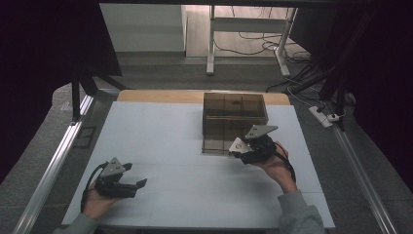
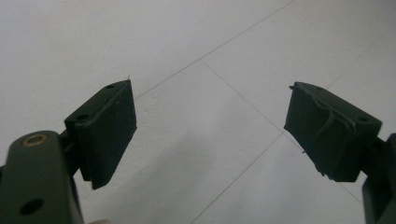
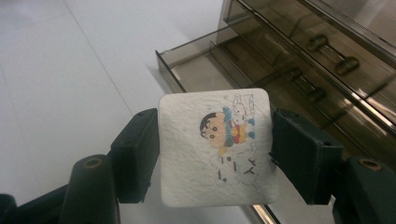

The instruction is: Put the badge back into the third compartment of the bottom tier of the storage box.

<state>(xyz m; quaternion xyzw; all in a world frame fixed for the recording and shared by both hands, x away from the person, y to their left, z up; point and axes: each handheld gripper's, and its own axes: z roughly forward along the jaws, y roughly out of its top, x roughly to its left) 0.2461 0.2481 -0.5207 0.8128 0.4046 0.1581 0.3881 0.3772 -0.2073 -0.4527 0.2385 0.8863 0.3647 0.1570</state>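
White square tissue pack (image 3: 215, 148) with cartoon print clamped between right tongs (image 3: 215, 154) | smoky plastic drawer box (image 1: 234, 117) at 12 o'clock, bottom drawer (image 3: 201, 65) pulled out | left tongs (image 2: 210, 135) agape over bare desk (image 1: 185, 146), 7 o'clock

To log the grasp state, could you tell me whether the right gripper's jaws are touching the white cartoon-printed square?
Touching: in the right gripper view, both jaws of the right gripper press against opposite edges of the white square, no gap visible.
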